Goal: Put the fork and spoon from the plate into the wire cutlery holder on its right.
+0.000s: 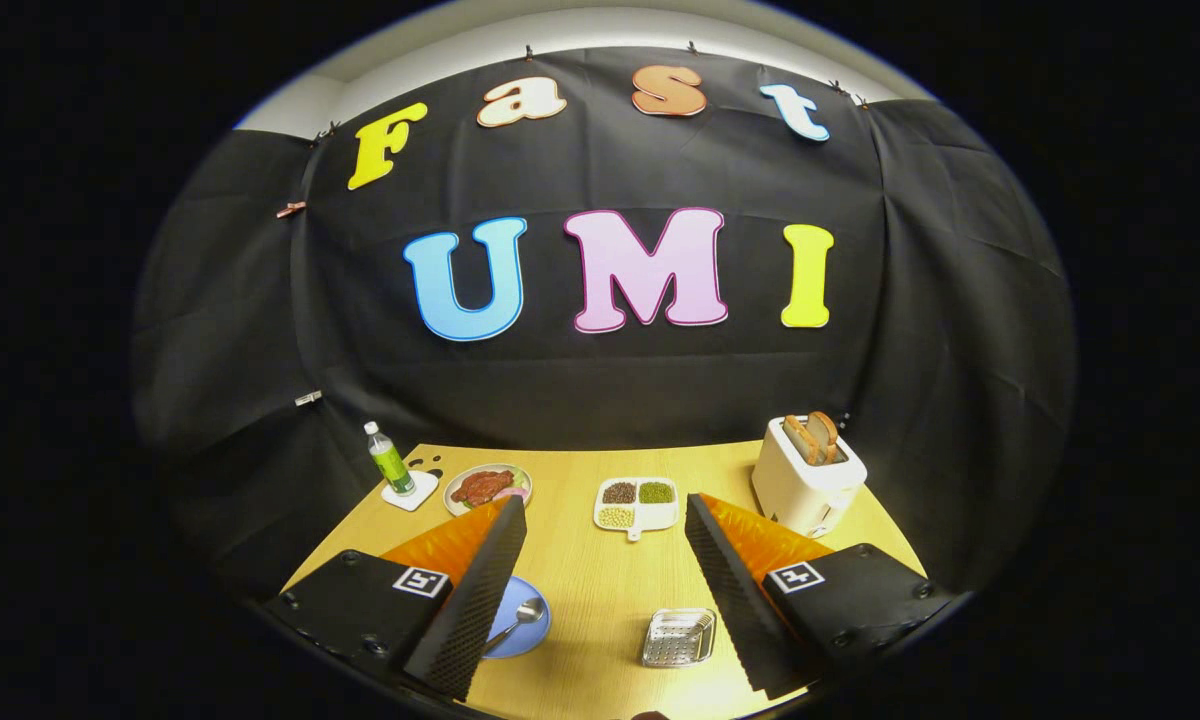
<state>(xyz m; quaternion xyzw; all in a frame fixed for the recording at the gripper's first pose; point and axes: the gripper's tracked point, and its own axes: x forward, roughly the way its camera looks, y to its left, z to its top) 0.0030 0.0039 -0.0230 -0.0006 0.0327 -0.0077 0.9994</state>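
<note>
A blue plate (528,632) lies on the wooden table (600,590), partly hidden behind my left finger. A metal spoon (522,618) rests on the plate, bowl pointing away from me. To its right, between my fingers, stands the small wire cutlery holder (676,638). A metal piece that looks like the fork (703,626) leans in the holder's right side. My gripper (605,505) is open and held well above the table, with nothing between its fingers. Both plate and holder sit below the fingers, close to the near edge.
Further back on the table are a green bottle (389,458) on a white coaster (410,492), a plate of meat (487,487), a white divided dish of beans (637,503), and a white toaster (808,478) with bread at the right.
</note>
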